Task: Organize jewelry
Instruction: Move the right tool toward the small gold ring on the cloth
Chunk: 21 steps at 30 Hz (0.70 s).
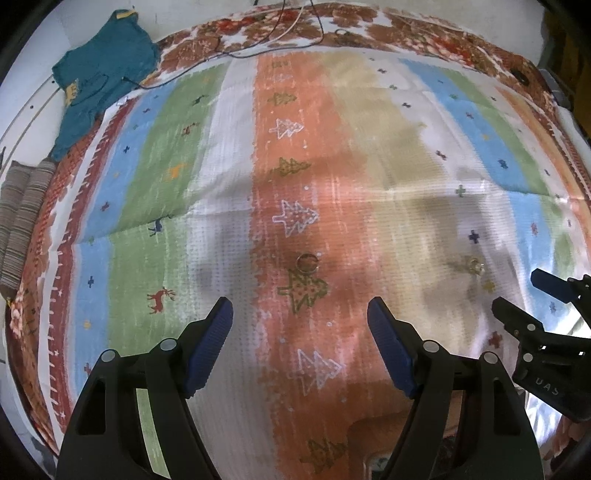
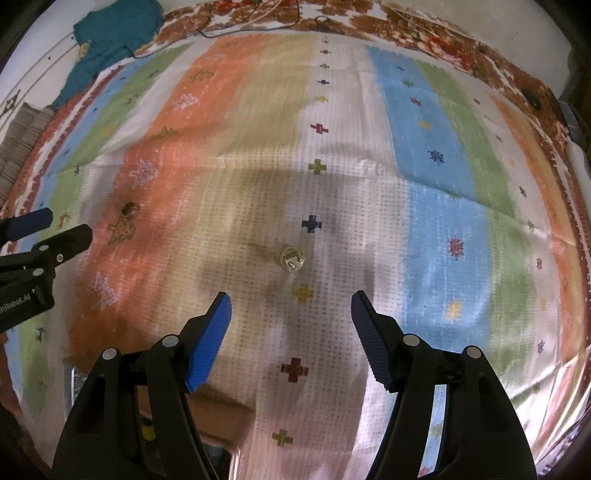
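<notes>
Left wrist view: the left gripper [image 1: 300, 314] has its blue-padded fingers [image 1: 210, 343] spread wide and holding nothing. Just beyond the gap, at about twelve o'clock from the tips, a plain gold ring [image 1: 307, 263] lies flat on the orange stripe of the patterned cloth [image 1: 155, 192], touching the top of a printed olive tree motif [image 1: 304, 290]. Out at three o'clock the right gripper [image 1: 517, 295] comes in from the edge, with a second, paler ring with a stone [image 1: 474, 265] near its tips.

In the right wrist view, the right gripper [image 2: 291, 310] is likewise wide apart and empty. The ring with a stone [image 2: 292, 258] lies at twelve o'clock, close ahead of the fingers [image 2: 369, 336], on the white stripe between a dark blue cross and a yellow one. The gold ring [image 2: 128, 209] shows small at ten o'clock, near the left gripper [image 2: 55, 229].

Both rings look light, rigid and smooth, so they would likely slip or flip if pinched at an angle. The cloth appears soft and creased, which may let a fingertip dig under a band. A sound hold would likely be across the band's outer diameter, pads on opposite sides, closing gently; for the stone ring, on the bare band rather than the setting. A teal garment [image 1: 99, 70] and cables [image 1: 288, 26] lie far off at eleven and twelve o'clock.
</notes>
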{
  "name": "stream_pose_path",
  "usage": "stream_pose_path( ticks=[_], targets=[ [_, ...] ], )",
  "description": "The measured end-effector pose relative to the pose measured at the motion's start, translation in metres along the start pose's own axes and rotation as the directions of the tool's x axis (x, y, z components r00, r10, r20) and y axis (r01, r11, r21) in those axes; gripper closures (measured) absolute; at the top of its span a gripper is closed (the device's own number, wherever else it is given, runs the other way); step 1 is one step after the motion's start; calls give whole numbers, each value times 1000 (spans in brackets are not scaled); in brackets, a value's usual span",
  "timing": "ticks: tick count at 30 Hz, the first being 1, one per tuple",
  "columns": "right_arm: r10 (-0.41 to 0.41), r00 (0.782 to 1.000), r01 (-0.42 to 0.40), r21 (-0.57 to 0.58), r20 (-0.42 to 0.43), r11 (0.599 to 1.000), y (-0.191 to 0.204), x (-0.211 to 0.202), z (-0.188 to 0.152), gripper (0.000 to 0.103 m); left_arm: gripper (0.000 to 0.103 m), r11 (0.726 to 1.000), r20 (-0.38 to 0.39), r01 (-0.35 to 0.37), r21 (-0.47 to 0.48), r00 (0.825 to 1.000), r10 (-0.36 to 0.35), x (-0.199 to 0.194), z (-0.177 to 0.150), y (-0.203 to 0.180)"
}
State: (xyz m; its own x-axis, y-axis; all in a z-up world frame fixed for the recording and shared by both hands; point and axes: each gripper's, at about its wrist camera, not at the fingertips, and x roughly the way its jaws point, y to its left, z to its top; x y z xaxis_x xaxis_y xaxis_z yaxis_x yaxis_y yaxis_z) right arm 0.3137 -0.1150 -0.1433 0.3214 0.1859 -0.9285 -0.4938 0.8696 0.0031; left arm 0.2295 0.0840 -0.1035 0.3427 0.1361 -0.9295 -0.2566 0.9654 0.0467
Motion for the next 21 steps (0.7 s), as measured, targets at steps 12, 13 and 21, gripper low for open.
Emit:
stream_pose_path(
  ticks=[12, 13, 21],
  targets=[
    [-13, 1000, 13, -5, -27, 1000, -1, 20, 11, 36, 29, 998, -63, 56, -13, 996, -57, 29, 11, 2],
    [-12, 1000, 12, -5, -29, 1000, -1, 21, 12, 36, 30, 998, -67, 57, -9, 996, -58, 31, 12, 1],
    [-13, 998, 13, -5, -63, 1000, 1, 38, 20, 36, 44, 998, -104, 65, 16, 993, -63, 52, 22, 0]
  ],
)
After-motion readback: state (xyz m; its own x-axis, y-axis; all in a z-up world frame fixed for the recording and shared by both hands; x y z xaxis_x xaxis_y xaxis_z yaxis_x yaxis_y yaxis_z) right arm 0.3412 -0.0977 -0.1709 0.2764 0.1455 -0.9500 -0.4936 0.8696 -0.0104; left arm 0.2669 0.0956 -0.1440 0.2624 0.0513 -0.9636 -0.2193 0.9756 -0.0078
